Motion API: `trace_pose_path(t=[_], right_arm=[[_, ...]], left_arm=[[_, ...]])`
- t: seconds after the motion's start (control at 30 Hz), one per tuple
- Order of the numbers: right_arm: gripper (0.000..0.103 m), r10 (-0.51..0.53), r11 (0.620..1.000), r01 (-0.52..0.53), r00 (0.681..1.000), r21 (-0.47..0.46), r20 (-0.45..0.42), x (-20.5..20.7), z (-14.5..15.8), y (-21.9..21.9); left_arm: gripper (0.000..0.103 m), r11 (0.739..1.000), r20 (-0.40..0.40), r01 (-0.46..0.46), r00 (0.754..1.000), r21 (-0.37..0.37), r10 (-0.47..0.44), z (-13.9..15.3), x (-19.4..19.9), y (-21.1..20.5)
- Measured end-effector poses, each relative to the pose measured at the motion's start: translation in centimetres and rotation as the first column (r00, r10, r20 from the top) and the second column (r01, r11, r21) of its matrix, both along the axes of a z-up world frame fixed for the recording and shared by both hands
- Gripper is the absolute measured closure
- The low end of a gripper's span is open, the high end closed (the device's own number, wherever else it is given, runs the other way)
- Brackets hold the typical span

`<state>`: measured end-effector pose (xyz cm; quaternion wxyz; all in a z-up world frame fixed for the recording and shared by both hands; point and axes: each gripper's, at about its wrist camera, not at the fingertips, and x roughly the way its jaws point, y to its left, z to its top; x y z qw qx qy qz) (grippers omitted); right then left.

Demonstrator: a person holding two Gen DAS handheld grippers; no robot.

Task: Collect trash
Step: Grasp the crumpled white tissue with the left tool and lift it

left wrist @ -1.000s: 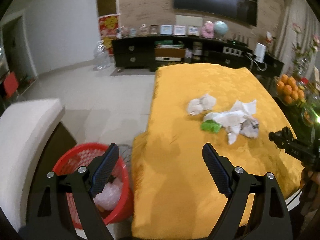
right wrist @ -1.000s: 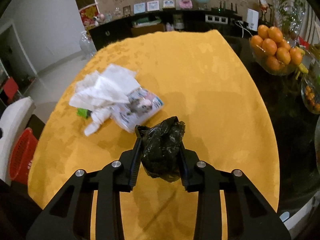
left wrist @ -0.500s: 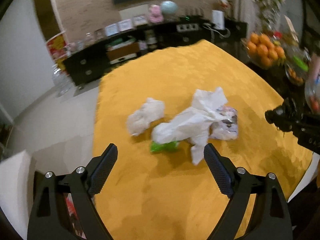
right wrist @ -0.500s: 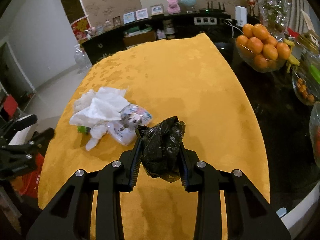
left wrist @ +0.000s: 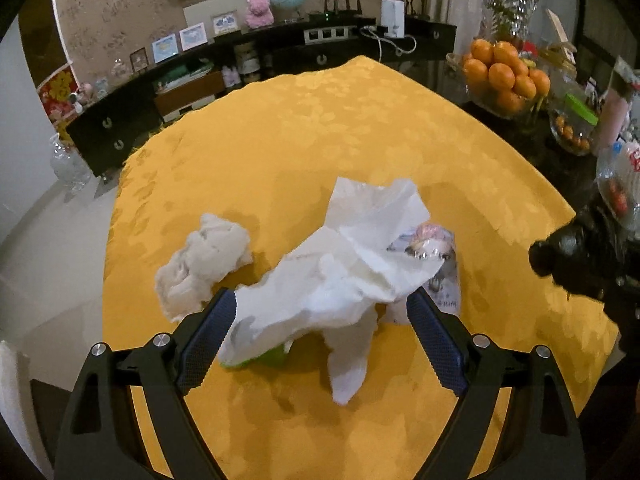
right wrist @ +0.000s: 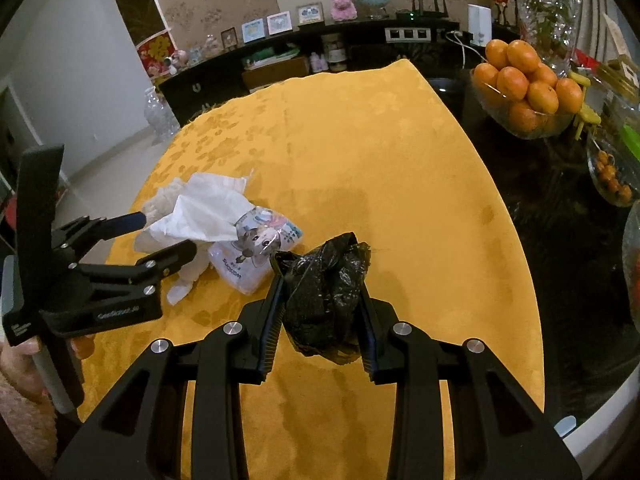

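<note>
Left gripper [left wrist: 320, 332] has swung off the red bin side and dropped in over the trash pile; a sec ago it was above the table edge w/ the pile well ahead. Now its jaws straddle the tissue [left wrist: 340, 276], closing but not yet pressing it, so nothing is held. Means: next pickup is lined up, grab not yet made.

Going left to right on the yellow cloth [left wrist: 320, 128]:
- Wad [left wrist: 204, 264]: off-white, crumpled, soft-looking lump, just left of the tissue, outside the jaws.
- Tissue: thin white sheet, creased and peaked, one tail hanging toward the camera; a green scrap [left wrist: 260, 360] peeks from under it.
- Wrapper [right wrist: 256, 252]: glossy printed plastic w/ a cartoon, flat, partly under the tissue.
- Right gripper [right wrist: 320, 300]: hasn't moved, narrow, clamped on a black bag [right wrist: 326, 284], a crinkly shiny film bunched into a ball, held above the cloth.

Cloth itself is patterned, smooth and flat.
</note>
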<state>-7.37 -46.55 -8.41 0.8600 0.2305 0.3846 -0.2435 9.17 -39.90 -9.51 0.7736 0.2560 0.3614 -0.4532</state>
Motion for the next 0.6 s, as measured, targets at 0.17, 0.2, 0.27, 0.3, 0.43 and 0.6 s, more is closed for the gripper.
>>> trace_pose_path(t=[0.17, 0.2, 0.27, 0.3, 0.43, 0.6], right_arm=[[0.07, -0.004, 1.0, 0.004, 1.0, 0.005, -0.004, -0.1, -0.2, -0.2], [0.07, -0.006, 1.0, 0.006, 1.0, 0.008, -0.003, -0.2, -0.3, -0.1], [0.07, -0.011, 1.0, 0.011, 1.0, 0.011, 0.0, -0.3, -0.2, -0.3], [0.07, -0.011, 1.0, 0.011, 1.0, 0.011, 0.002, -0.4, -0.2, -0.3], [0.07, -0.014, 1.0, 0.014, 1.0, 0.01, 0.012, -0.5, -0.2, -0.3], [0.07, -0.011, 1.0, 0.011, 0.999, 0.007, 0.033, -0.4, 0.2, 0.0]], left_arm=[[0.077, 1.0, -0.046, 0.016, 0.999, 0.016, -0.016, -0.8, 0.0, -0.6], [0.081, 1.0, -0.052, 0.015, 0.999, 0.019, -0.014, -1.0, 0.0, -0.6], [0.087, 1.0, -0.057, -0.008, 0.998, 0.007, 0.008, -0.9, 0.2, -0.3], [0.087, 1.0, -0.066, -0.02, 0.998, -0.006, 0.019, -0.7, 0.4, 0.0], [0.088, 0.996, -0.091, -0.051, 0.995, -0.079, 0.044, 1.5, 0.9, 1.5], [0.088, 0.984, -0.09, -0.074, 0.994, -0.161, 0.06, 4.6, 0.8, 3.9]])
